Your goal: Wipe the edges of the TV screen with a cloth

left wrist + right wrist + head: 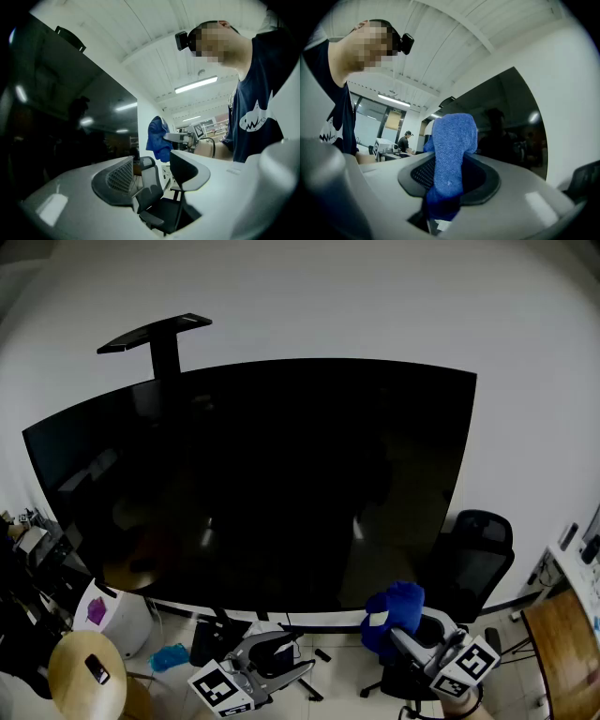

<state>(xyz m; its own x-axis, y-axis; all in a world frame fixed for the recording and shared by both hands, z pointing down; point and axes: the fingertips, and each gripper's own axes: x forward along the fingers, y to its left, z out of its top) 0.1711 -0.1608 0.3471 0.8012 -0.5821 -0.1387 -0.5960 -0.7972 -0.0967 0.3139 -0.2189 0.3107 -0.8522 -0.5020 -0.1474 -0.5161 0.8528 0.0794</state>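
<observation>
Standing off to the side here, and the thing to watch is the blue cloth (452,140) versus the bottom right corner of the TV screen (262,484). The right gripper (450,173) has its jaws pinched narrow on the cloth, and the loose end sticks up past the tips. In the head view the cloth sits just under that corner, so the screen lies up and ahead of the jaws. I can't tell from here how big the gap is, but it doesn't look like it's touching yet.

The right hand is clearly the nearer one. The left gripper (291,657) is lower and further left, under the middle of the screen, with its jaws standing apart and nothing between them.

From that corner there are two ways to go. The bottom edge runs long and sideways off to the left, and the right edge climbs steeply to the top corner. My guess is either one starts with a short lift to get cloth on the bezel.

As for room, there's bare wall (525,427) beside the right edge, so it's open up there. Down low it's tighter, with a black office chair (478,549) right by the corner and the stand (225,624) under the bottom edge.
</observation>
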